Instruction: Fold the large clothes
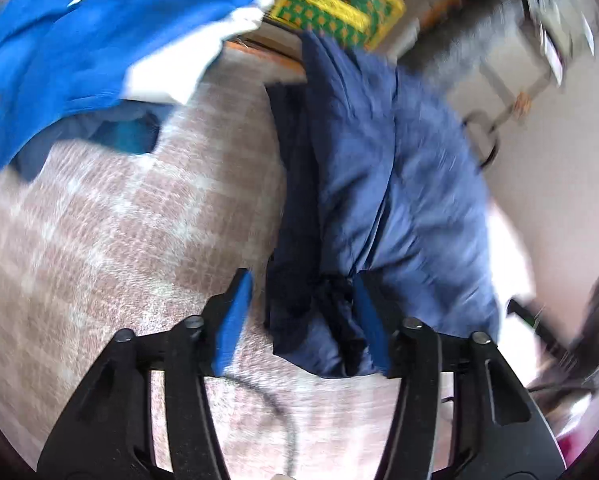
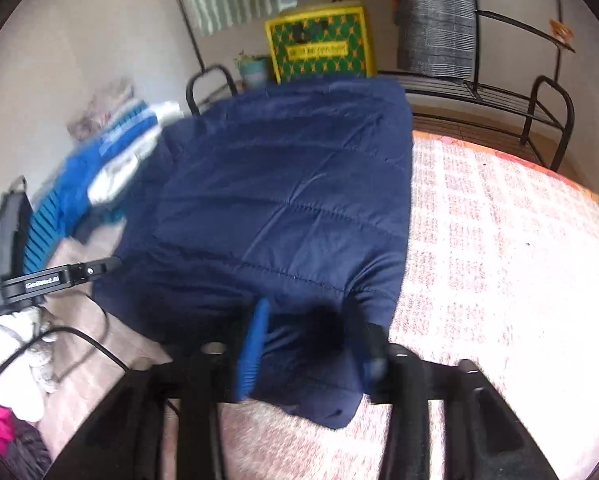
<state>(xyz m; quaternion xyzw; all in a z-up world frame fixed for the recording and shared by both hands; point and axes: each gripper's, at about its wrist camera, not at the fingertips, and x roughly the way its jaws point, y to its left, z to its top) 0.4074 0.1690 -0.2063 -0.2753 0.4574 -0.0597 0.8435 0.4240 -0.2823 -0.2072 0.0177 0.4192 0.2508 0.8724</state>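
A navy quilted jacket (image 2: 283,208) lies on the checked pink-and-white table cover (image 2: 499,240). My right gripper (image 2: 311,344) has its blue pads on either side of the jacket's near edge, with fabric bunched between them. In the left wrist view the same jacket (image 1: 383,184) hangs in a fold, and my left gripper (image 1: 299,320) stands wide, with the jacket's lower edge against the right pad (image 1: 373,328) only. The left gripper's body (image 2: 39,280) shows at the left of the right wrist view. Both views are blurred.
A bright blue and white garment (image 1: 91,44) lies at the table's far left, also in the right wrist view (image 2: 95,184). A yellow and green crate (image 2: 319,44), a metal rack (image 2: 531,96) and hanging clothes stand behind the table. A cable (image 2: 87,340) trails near the front left.
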